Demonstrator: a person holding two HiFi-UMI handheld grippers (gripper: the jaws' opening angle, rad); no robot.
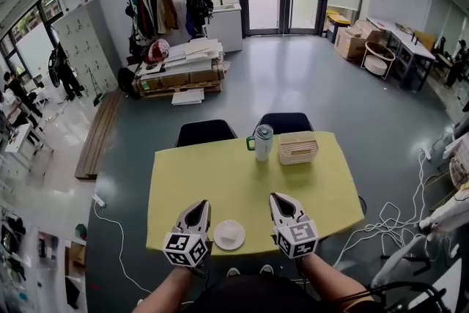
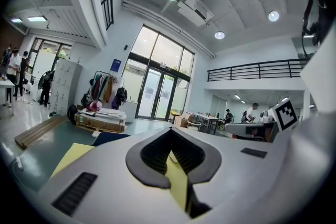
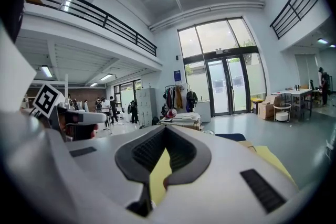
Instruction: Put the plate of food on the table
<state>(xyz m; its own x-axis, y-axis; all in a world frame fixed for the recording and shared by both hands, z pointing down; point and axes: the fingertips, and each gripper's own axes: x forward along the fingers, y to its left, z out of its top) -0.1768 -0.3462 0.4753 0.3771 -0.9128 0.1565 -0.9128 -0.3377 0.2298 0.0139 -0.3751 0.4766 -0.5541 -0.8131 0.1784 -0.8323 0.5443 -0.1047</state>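
A small white plate lies on the yellow table close to its near edge; I cannot make out what is on it. My left gripper hovers just left of the plate, shut and empty. My right gripper is just right of the plate, also shut with nothing in it. In the left gripper view the left gripper has its jaws together, with only yellow tabletop beyond them. The right gripper view shows the right gripper the same way. The plate appears in neither gripper view.
A clear tumbler with a green lid and a beige slatted box stand at the table's far side. Two dark chairs are tucked in behind. Cables trail on the floor at the right.
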